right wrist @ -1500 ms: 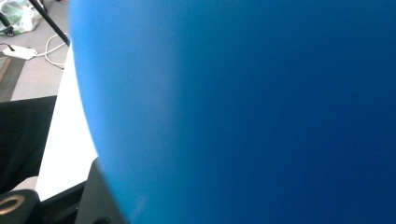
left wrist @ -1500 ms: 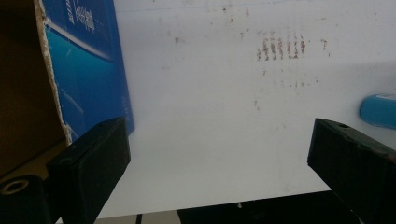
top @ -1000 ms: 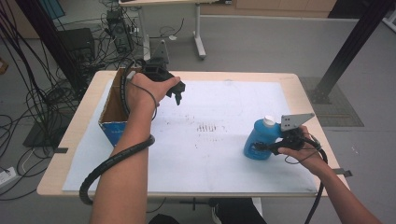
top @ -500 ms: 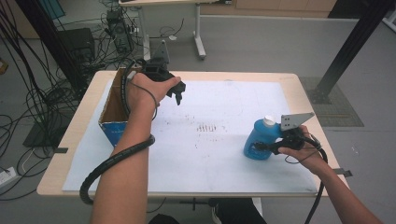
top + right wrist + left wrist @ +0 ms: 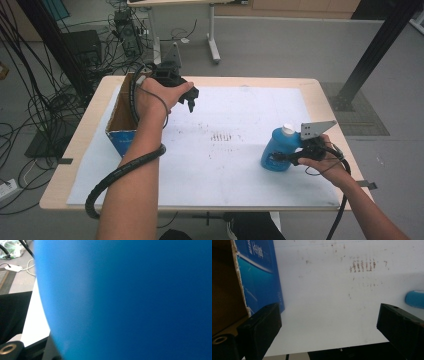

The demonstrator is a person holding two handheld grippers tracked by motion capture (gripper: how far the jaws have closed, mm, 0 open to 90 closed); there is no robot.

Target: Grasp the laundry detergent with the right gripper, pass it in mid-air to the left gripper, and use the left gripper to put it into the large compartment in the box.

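Observation:
A blue bottle (image 5: 276,148) with a white cap stands at the right of the white-covered table (image 5: 240,180). My right gripper (image 5: 281,157) comes at it from the right and is shut on its lower body. In the right gripper view the blue bottle (image 5: 137,300) presses close against the lens. My left gripper (image 5: 191,101) hangs over the far left of the table, beside an open cardboard box (image 5: 121,116) with a blue outside. In the left gripper view the left gripper (image 5: 332,325) stands open with nothing between its jaws, the box (image 5: 259,277) is at the left, and the bottle (image 5: 415,298) peeks in at the right edge.
Brown smudges (image 5: 222,136) mark the middle of the white sheet. Cables and equipment (image 5: 45,100) crowd the floor left of the table. Another table's leg (image 5: 212,35) stands beyond the far edge, and a black post (image 5: 372,55) rises at the right.

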